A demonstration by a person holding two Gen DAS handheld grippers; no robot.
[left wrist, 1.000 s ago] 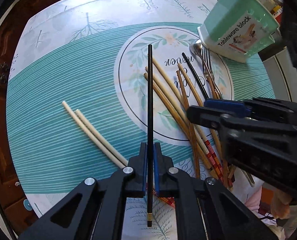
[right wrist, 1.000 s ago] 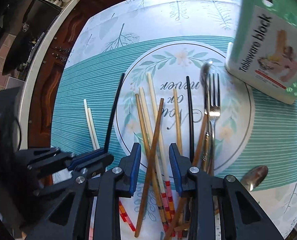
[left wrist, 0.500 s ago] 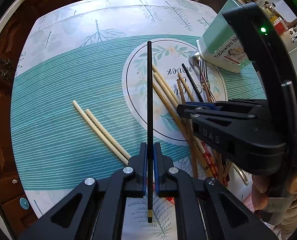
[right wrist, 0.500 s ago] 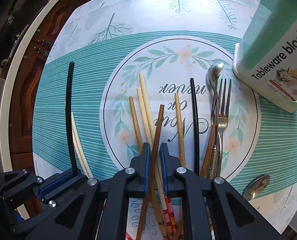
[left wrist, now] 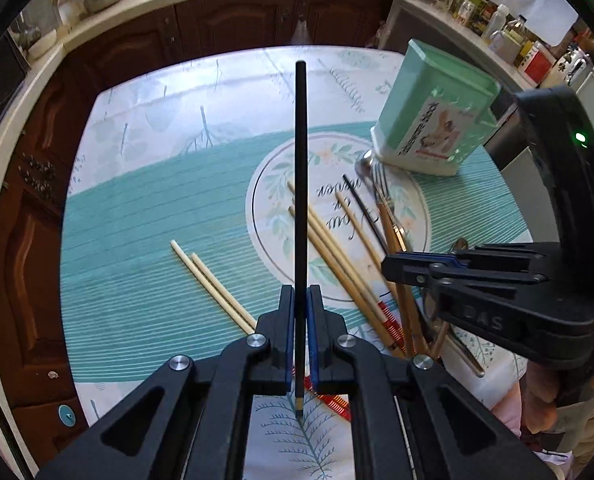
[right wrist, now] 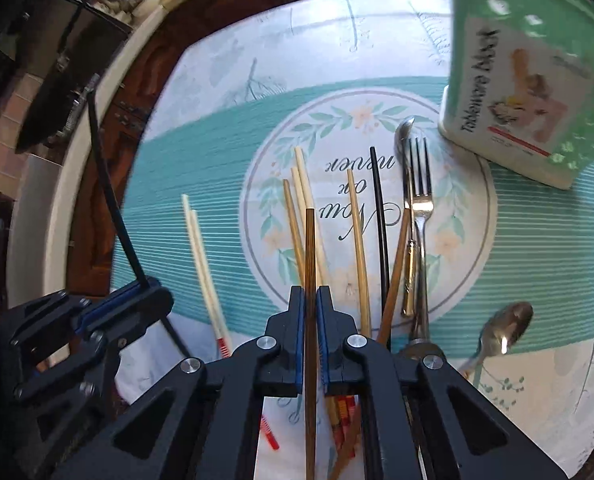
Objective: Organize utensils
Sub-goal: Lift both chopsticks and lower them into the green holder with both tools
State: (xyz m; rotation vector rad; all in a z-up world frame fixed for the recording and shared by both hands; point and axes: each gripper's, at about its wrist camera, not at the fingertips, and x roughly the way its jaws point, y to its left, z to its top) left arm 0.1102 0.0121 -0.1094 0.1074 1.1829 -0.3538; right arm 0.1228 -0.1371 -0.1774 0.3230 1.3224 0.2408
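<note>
My left gripper (left wrist: 301, 300) is shut on a black chopstick (left wrist: 301, 168) and holds it above the table, pointing away. It also shows in the right wrist view (right wrist: 125, 304) at the left. My right gripper (right wrist: 311, 304) is shut on a dark brown wooden chopstick (right wrist: 310, 248), lifted over the pile; it shows at the right in the left wrist view (left wrist: 393, 270). Several bamboo chopsticks (right wrist: 357, 224), a second black chopstick (right wrist: 380, 216), a fork (right wrist: 420, 196) and a spoon (right wrist: 505, 328) lie on the round mat. The mint green tableware block (right wrist: 529, 80) stands at the back right.
Two pale chopsticks (right wrist: 199, 248) lie apart at the left on the teal tablecloth (right wrist: 201, 148). Dark wooden cabinets (left wrist: 29, 240) and a counter edge surround the table. Bottles and jars (left wrist: 509, 36) stand on the counter at the back right.
My right gripper has closed on the brown chopstick and lifted it off the pile. Both grippers have risen and tilted up, so more of the kitchen shows. The left still holds the black chopstick.
</note>
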